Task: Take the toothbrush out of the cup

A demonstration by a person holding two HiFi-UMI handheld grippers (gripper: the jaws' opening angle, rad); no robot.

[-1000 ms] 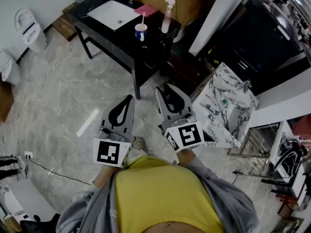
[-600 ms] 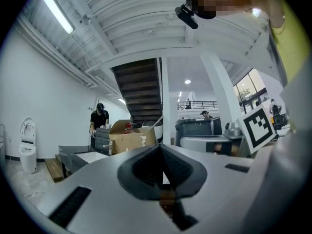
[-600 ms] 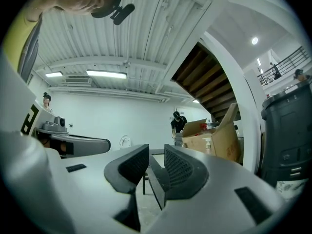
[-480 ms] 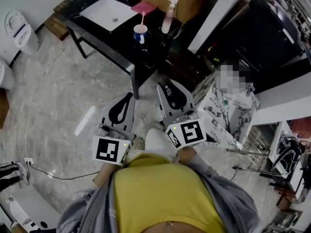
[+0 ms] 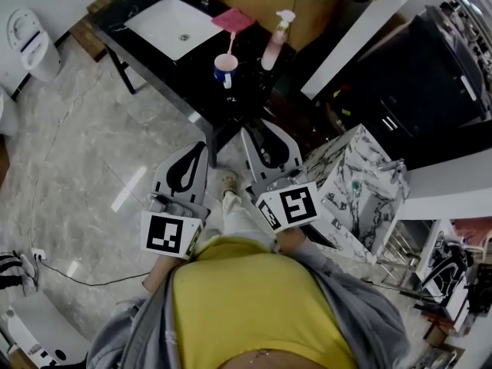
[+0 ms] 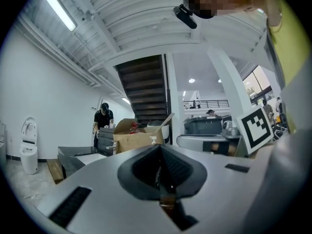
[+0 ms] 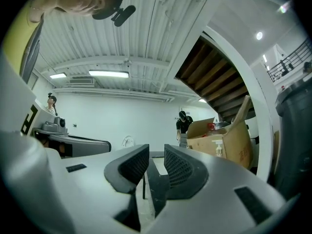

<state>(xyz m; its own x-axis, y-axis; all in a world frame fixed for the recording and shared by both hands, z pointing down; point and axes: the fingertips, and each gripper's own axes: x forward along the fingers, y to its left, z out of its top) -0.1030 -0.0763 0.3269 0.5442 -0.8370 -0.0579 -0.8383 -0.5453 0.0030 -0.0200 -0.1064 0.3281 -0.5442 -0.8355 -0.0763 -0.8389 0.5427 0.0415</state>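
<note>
With the tabletop (image 5: pixel 246 92) now nearer, the left tongs (image 5: pixel 201 149) pressed together and the right tongs (image 5: pixel 257 129) spread and empty, the toothbrush (image 5: pixel 230 43) stands in the cup (image 5: pixel 224 69) ahead of both, probably beyond reach.

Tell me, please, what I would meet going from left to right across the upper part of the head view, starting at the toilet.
toilet → white sink basin → cup holding the toothbrush → pink pump bottle
</note>
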